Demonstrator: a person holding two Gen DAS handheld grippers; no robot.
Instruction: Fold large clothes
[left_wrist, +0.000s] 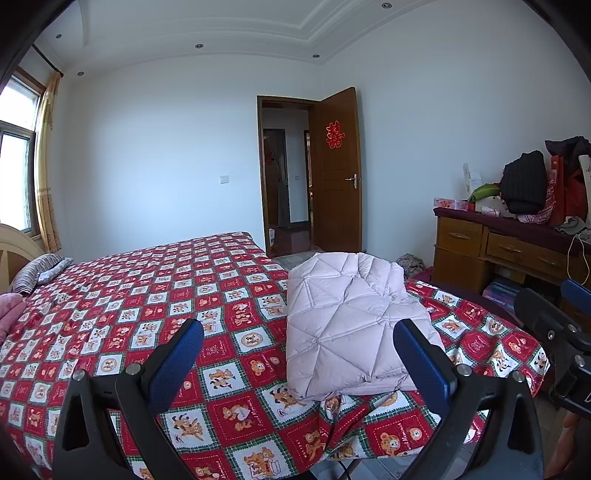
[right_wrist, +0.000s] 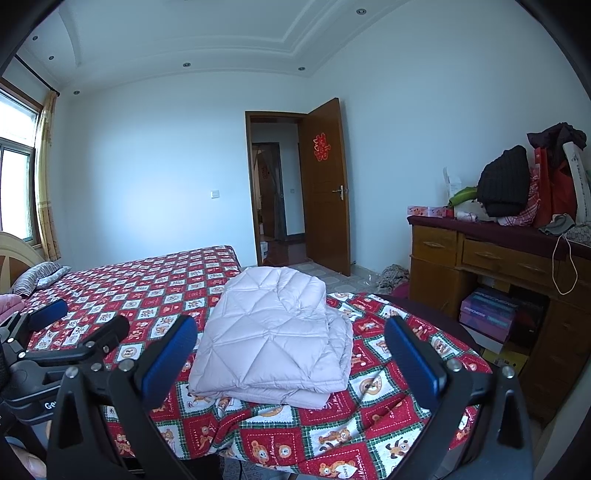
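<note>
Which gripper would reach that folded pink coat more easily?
Probably the right gripper: the folded coat lies centred between its open fingers. From the left gripper, also open, it sits off to the right.

folded quilted jacket (right_wrist: 273, 339): 1 | grippers: 2, left gripper (left_wrist: 297, 354) and right gripper (right_wrist: 290, 350) | bed (left_wrist: 122, 295): 1 | striped pillow (left_wrist: 38, 271): 1 | open door (right_wrist: 325, 184): 1 | wooden dresser (right_wrist: 491, 258): 1 | shoe boxes (right_wrist: 489, 314): 2 seen
</note>
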